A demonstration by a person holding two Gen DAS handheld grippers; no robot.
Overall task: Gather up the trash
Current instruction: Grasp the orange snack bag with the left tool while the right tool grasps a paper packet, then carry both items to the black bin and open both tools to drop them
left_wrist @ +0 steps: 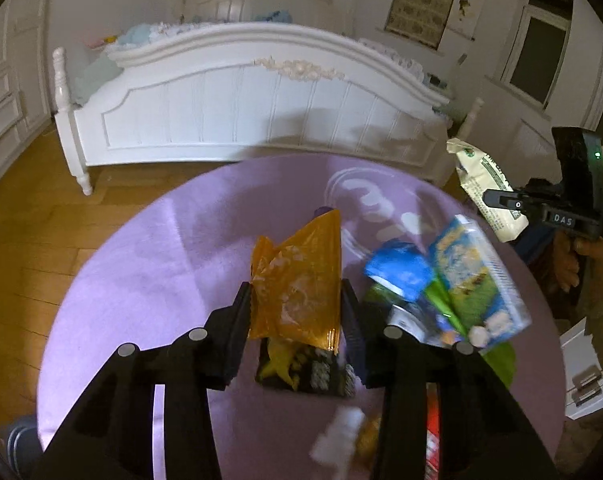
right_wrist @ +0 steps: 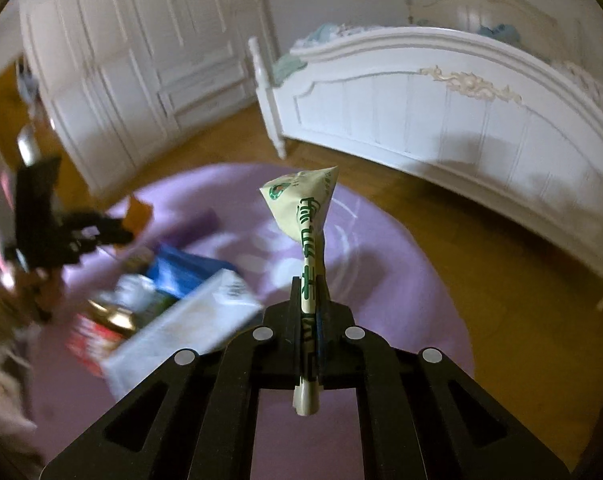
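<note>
Gripping an orange wrapper [left_wrist: 297,280], the left gripper [left_wrist: 297,312] has one piece; the right gripper [right_wrist: 309,300] pinches a cream packet [right_wrist: 305,216], both lifted above the purple rug [left_wrist: 161,260]. I'd say collecting is partway: a blue carton [left_wrist: 477,276] and other litter (blurred) remain there.

Right tongs [right_wrist: 307,312] pinch a cream wrapper [right_wrist: 305,216] tight, purple rug [right_wrist: 381,280] below them, blurred trash pile [right_wrist: 169,304] just to their left.
</note>
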